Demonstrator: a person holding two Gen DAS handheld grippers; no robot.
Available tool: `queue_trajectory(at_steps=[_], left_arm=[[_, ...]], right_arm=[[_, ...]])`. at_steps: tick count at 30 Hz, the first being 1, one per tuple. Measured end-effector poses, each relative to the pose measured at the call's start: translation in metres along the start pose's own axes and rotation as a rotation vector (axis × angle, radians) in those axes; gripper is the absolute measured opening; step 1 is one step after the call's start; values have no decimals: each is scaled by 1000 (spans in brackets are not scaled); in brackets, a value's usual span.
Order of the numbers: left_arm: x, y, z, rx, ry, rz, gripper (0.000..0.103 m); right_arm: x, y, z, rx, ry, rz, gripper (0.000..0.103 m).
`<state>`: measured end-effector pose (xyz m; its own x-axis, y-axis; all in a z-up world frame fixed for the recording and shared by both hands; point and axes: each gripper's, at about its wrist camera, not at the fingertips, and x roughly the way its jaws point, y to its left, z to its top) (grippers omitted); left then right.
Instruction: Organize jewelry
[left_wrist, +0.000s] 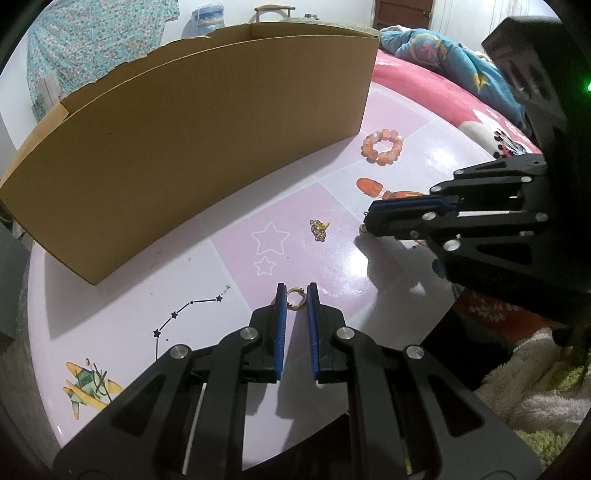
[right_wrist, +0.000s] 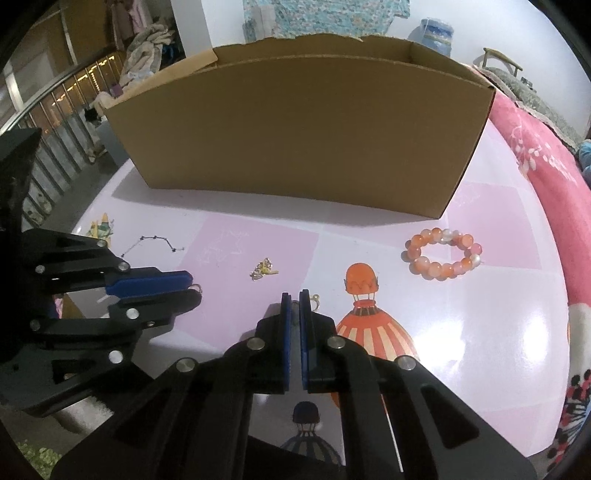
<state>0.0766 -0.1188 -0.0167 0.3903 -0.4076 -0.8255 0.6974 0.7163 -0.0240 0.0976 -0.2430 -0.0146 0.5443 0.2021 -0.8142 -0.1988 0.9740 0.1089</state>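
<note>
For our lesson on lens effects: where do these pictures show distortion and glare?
Left wrist view: the cardboard box has straight edges bowed into an arc, and the table shows soft sheen. Right wrist view: the box bows too, with bright glare patches right of the balloon print.
</note>
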Motion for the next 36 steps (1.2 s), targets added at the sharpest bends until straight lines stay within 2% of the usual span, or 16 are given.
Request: queue_trajectory(at_steps=[5,10,18,19,22,28,30,32,36], left_arm=[[0,0,0,1,0,0,10],[-1,1,-1,1,-3,-1,10],[-1,1,-1,1,-4,-2,10],[-1,1,-1,1,-4,-1,10],[-1,1,-2,1,-4,-1,10],[-1,1,-2,-2,-6,-4,10],[-1,1,-2,-1,-6,-3,10],[-1,1,-2,-1,-5,-2,10],[-2,1,-2,-2,-6,-3,10]], right_arm=[[-11,-5,-3,-53,14,-25,6],[-4,-19,-5,23,55,45,6],[0,-23,-1,67,42,54,7],[2,-23,0,76,53,62,11],[4,-21,2,105,66,108,17],[5,-16,-4,170,94,259,17],[5,-12,-5,169,91,278,18],[3,-9,-4,157,80,251,24],[-1,-7,-2,109,44,138,24]])
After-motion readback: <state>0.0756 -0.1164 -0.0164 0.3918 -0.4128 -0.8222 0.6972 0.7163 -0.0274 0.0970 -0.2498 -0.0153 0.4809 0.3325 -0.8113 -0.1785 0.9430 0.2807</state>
